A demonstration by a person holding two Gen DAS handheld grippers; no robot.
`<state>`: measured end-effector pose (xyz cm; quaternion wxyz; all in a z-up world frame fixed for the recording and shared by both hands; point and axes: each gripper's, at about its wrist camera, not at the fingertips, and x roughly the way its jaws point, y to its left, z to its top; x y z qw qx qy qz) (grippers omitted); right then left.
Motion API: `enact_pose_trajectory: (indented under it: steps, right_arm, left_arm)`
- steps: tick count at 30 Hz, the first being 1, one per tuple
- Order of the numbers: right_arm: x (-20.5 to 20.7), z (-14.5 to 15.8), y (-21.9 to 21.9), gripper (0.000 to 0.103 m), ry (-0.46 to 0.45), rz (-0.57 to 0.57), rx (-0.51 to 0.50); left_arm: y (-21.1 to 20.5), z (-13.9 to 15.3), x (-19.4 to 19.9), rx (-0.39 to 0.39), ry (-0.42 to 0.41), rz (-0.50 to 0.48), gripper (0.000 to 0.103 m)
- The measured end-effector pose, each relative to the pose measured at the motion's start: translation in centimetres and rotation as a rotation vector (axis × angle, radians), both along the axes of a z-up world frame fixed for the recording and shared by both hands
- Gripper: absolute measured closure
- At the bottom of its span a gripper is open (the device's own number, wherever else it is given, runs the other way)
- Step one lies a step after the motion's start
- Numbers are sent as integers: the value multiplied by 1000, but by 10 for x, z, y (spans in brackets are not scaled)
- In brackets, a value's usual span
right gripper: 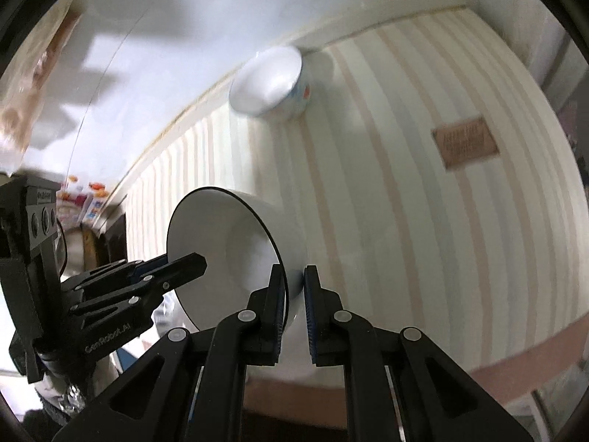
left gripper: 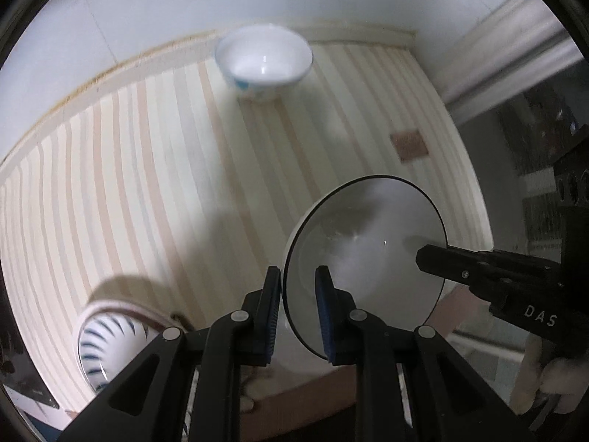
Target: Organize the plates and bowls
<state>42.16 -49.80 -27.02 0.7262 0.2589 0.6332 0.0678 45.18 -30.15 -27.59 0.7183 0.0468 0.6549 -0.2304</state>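
A white bowl with a thin black rim (left gripper: pixel 368 243) is held in the air above the striped table, tipped on its side. My left gripper (left gripper: pixel 299 305) is shut on its rim at one side. My right gripper (right gripper: pixel 294 302) is shut on the opposite rim of the same bowl (right gripper: pixel 239 243). Each gripper shows in the other's view: the right one (left gripper: pixel 489 272) and the left one (right gripper: pixel 147 283). A second white bowl with blue marks (left gripper: pixel 263 60) stands at the far edge of the table; it also shows in the right wrist view (right gripper: pixel 270 81). A blue-striped bowl (left gripper: pixel 110 346) sits near left.
The striped tablecloth (left gripper: pixel 147 184) covers the table against a white wall. A small brown label (right gripper: pixel 464 141) lies on the cloth at the right. Cluttered dark items (left gripper: pixel 545 147) stand beyond the table's right edge.
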Motion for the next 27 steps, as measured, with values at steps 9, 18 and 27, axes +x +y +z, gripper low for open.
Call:
enact_pose_trajectory:
  steps: [9,18,27]
  right_arm:
    - [-43,-31,17,91,93,27,25]
    - [-50,-56,26,91,147,55,11]
    - [-49,-63,29,91,166,61,0]
  left_arm:
    - [0,-31,-24,62,50,-27,86]
    - [-6,-46,-31,127,41,-51,86]
    - [-11,-55,-29,145,31,-59,86]
